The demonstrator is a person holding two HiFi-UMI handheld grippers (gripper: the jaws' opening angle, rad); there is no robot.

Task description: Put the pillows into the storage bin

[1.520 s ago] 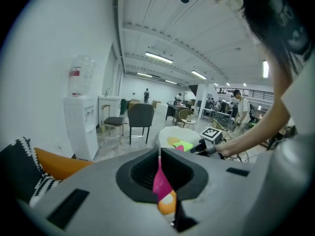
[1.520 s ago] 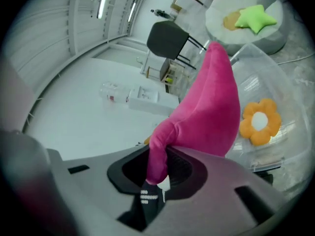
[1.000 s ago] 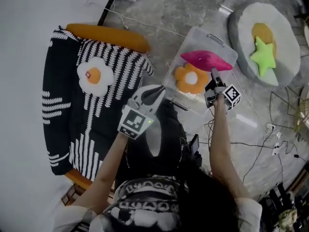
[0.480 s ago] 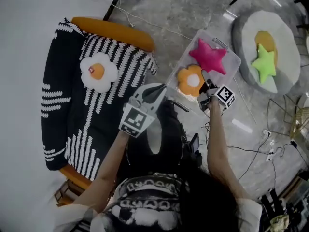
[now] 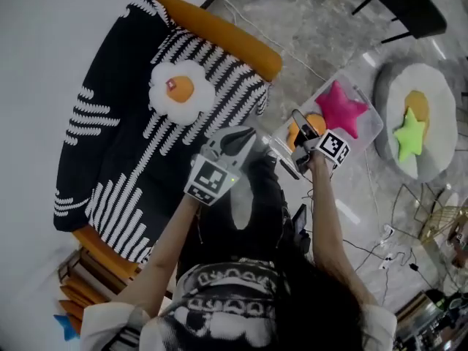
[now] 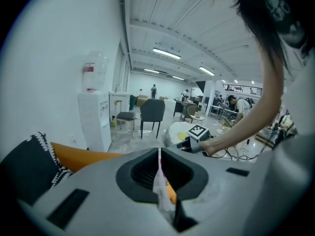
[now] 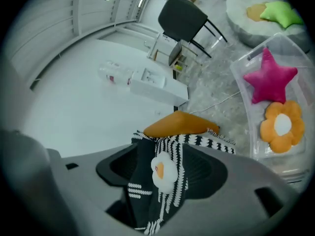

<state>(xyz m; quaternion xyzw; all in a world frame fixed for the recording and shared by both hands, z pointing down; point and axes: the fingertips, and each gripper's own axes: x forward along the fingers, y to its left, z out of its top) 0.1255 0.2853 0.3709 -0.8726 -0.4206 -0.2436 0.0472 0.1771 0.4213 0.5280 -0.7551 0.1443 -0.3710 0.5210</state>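
Egg pillow [image 5: 180,91], small red tag [image 5: 170,85], print unreadable

Clear glossy plastic storage bin [image 5: 371,123]; matt plush cloth star pillow [image 5: 341,108].

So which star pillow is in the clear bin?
The pink star pillow, lying in the storage bin beside the orange flower pillow. The green star pillow lies outside it, on the round grey cushion.

Left claw [image 5: 241,136] jaws together, right claw [image 5: 301,123] jaws apart and empty, both extended forward, side by side
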